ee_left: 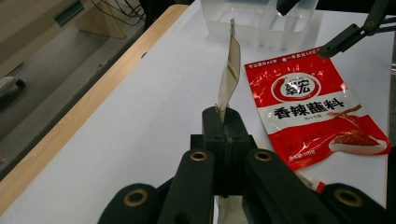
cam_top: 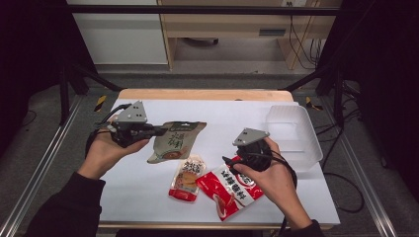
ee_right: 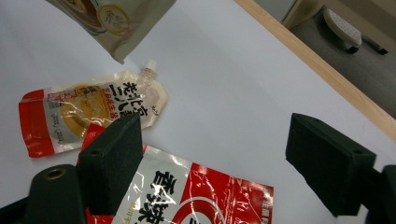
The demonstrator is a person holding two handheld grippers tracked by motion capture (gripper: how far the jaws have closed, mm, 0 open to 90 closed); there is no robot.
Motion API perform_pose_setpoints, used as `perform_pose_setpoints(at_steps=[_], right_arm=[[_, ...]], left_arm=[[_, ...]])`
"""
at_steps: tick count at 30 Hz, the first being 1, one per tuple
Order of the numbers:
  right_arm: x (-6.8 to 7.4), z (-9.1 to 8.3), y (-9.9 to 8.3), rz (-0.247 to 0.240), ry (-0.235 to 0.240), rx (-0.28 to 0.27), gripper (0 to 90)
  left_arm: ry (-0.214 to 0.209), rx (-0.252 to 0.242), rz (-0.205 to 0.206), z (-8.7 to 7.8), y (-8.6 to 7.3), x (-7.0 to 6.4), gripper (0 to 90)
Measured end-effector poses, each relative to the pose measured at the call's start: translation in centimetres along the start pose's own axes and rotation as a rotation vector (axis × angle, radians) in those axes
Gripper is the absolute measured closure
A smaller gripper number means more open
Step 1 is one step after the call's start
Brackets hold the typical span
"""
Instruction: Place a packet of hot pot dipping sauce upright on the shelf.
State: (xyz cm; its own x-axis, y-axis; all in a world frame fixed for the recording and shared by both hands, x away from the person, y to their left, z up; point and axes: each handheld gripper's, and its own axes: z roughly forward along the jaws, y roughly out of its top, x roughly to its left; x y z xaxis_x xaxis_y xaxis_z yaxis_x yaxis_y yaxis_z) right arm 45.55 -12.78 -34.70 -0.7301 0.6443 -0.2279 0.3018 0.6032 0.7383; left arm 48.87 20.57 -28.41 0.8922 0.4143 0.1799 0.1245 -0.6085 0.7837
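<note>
Left hand-held gripper [cam_top: 160, 131] was pinching the green pouch [cam_top: 174, 142] at its top edge, jaws pressed together on it. In the left gripper view the pouch [ee_left: 229, 70] stood edge-on, rising straight up from the clamped jaws, lifted off the tabletop [cam_top: 227, 116]. In the high view it hung over the tabletop's middle, left of centre, its lower end just above the small spouted pouch [cam_top: 186, 178].

Right hand-held gripper [cam_top: 228, 162] was spread wide, holding nothing, sitting low over the red pouch [cam_top: 230, 190]. In the right gripper view the right hand-held gripper [ee_right: 212, 158] had one jaw over the red pouch's [ee_right: 196, 196] top end, the other over bare tabletop [ee_right: 224, 84]; touching or not, couldn't tell.

Red pouch lay flat near the front edge, right of the spouted pouch, the two overlapping or touching at a corner. Spouted pouch [ee_right: 88, 112] lay flat, cap pointing toward the green pouch [ee_right: 109, 18]. Clear bin [cam_top: 292, 133] sat at the tabletop's right side, well apart from the green pouch. Red pouch [ee_left: 317, 107] and bin [ee_left: 257, 21] also showed in the left gripper view.
</note>
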Motion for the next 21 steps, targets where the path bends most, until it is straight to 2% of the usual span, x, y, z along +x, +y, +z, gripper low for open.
perform_pose_setpoints(at_steps=[3, 10, 17, 21], right_arm=[[-0.3, -0.2, 0.7, -0.022, 0.009, 0.018, 19.9], [-1.4, -1.0, 2.4, -0.070, 0.017, 0.042, 10.7], [-2.1, -1.7, 3.8, -0.129, 0.045, 0.047, 11.8], [-2.3, -1.7, 4.5, -0.171, 0.071, 0.069, 13.8]], left_arm=[[-0.008, 0.001, 0.007, 0.5, 0.4, 0.0, 90.0], [-0.020, -0.007, 0.004, 1.2, 0.7, 0.1, 90.0], [-0.030, -0.005, 0.009, 1.6, 1.1, -0.3, 90.0], [-0.038, 0.005, 0.022, 1.9, 1.5, -0.5, 90.0]])
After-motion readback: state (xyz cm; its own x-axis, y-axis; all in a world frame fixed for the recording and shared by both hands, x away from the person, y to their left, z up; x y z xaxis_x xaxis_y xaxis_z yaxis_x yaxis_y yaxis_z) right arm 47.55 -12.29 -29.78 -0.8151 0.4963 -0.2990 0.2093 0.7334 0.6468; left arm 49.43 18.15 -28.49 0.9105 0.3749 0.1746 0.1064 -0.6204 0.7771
